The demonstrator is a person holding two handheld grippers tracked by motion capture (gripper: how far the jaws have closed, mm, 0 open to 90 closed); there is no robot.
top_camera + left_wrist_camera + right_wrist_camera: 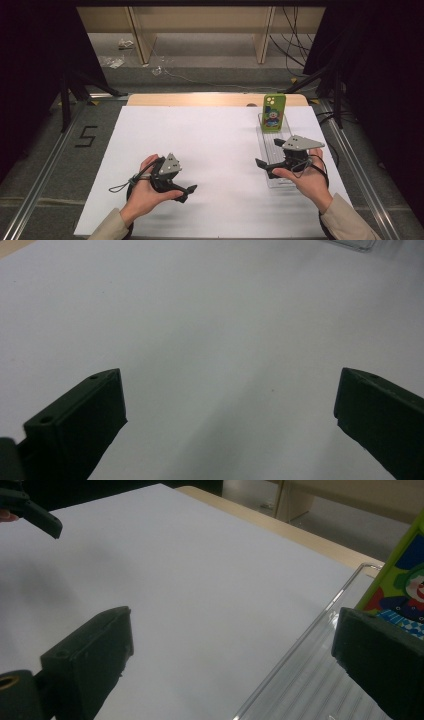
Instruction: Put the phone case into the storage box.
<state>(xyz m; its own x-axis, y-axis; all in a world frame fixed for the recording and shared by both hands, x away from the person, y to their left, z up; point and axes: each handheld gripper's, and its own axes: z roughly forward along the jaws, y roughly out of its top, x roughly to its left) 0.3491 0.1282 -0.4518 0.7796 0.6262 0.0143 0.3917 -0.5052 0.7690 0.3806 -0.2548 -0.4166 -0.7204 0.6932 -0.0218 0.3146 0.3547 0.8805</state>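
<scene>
Your right gripper (270, 157) hangs over the clear plastic tray (266, 131), just above its near half, and its jaws stand wide apart with nothing between them. In the right gripper view (227, 655) one jaw sits over the tray's ribbed floor (310, 690) and the other out past the tray's rim, over the white sheet (190, 580). At the far end of that tray stands the green phone case (274, 113), upright and leaning back a touch, with the cartoon clown print facing you; in the right gripper view it shows at the right edge (400, 580), just behind the jaw on that side, and whether they touch I cannot tell. Your right hand (307, 180) grips the tool from the tray's near end, and the grey three-cornered plate (301, 143) tops it. Well away from the tray, across the white sheet (200, 140) toward your side, your left gripper (183, 192) sits low over the paper, and its jaws are spread as well, holding nothing. In the left gripper view (230, 400) bare white sheet (210, 315) lies between the jaws, and a corner of the tray (352, 244) peeks in at the top edge. Your left hand (147, 187) wraps that tool, its cable (122, 186) looping off on the side away from the tray. Beyond the tray's far end, the wooden table edge (200, 99) shows past the sheet.
</scene>
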